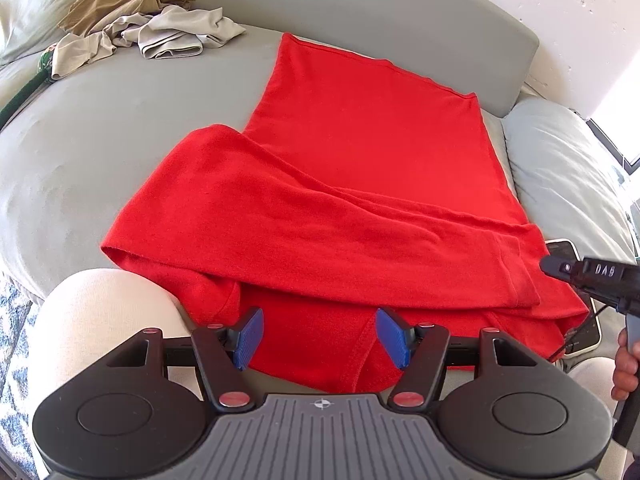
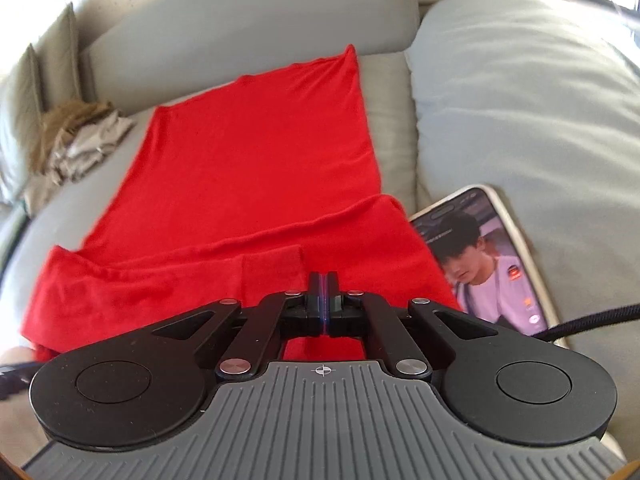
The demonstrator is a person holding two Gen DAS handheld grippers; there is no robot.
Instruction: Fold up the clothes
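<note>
A red garment [image 1: 360, 168] lies spread on a grey sofa seat [image 1: 120, 128], its near part folded over in a thick band. At far left sits a heap of tan and beige clothes [image 1: 136, 20]. The left gripper [image 1: 320, 338] hovers over the garment's near edge, blue pads spread, gripping nothing. To the right, the right gripper [image 2: 323, 280] has its jaws pressed together over the red fold; whether cloth is caught is unclear. A lit phone [image 2: 492, 264] lies beside the garment, by a pale cushion [image 2: 540, 100].
</note>
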